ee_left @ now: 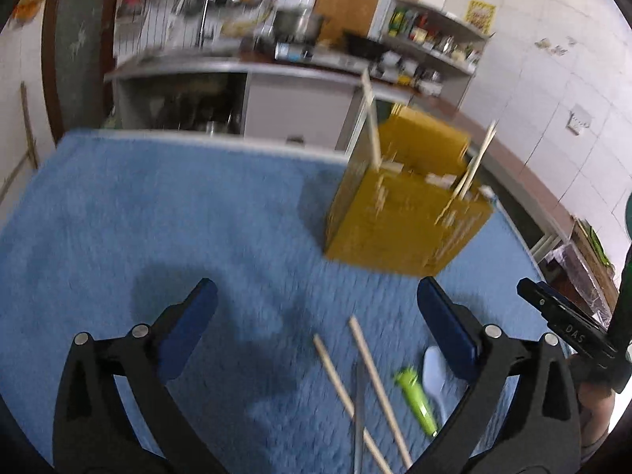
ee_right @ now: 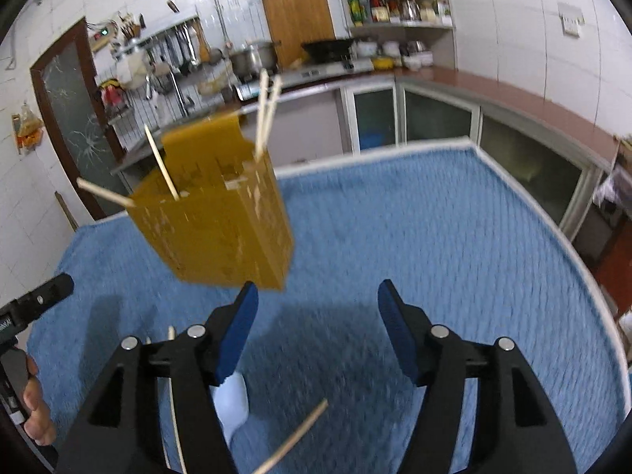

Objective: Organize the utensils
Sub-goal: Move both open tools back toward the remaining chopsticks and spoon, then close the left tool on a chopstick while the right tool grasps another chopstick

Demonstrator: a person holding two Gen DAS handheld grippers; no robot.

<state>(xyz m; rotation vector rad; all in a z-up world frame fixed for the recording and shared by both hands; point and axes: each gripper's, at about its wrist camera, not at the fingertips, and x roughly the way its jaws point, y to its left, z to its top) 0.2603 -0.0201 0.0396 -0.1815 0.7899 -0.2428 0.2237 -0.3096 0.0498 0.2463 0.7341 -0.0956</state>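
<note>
A yellow utensil holder (ee_left: 407, 213) stands on the blue towel (ee_left: 158, 217) with several wooden chopsticks (ee_left: 371, 118) sticking out of it; it also shows in the right wrist view (ee_right: 221, 221). My left gripper (ee_left: 316, 312) is open and empty above the towel. Below it lie two loose chopsticks (ee_left: 375, 379), a metal utensil (ee_left: 358, 414), a green-handled tool (ee_left: 416, 399) and a white spoon (ee_left: 432, 371). My right gripper (ee_right: 318, 316) is open and empty, with the white spoon (ee_right: 233, 399) and a chopstick (ee_right: 300, 434) beneath it.
A kitchen counter (ee_right: 474, 79) with a wok, pots and a shelf of bottles (ee_right: 395, 4) runs behind the table. The table's edge (ee_right: 533, 213) curves along the right. The other gripper's tip (ee_right: 35, 300) shows at the left.
</note>
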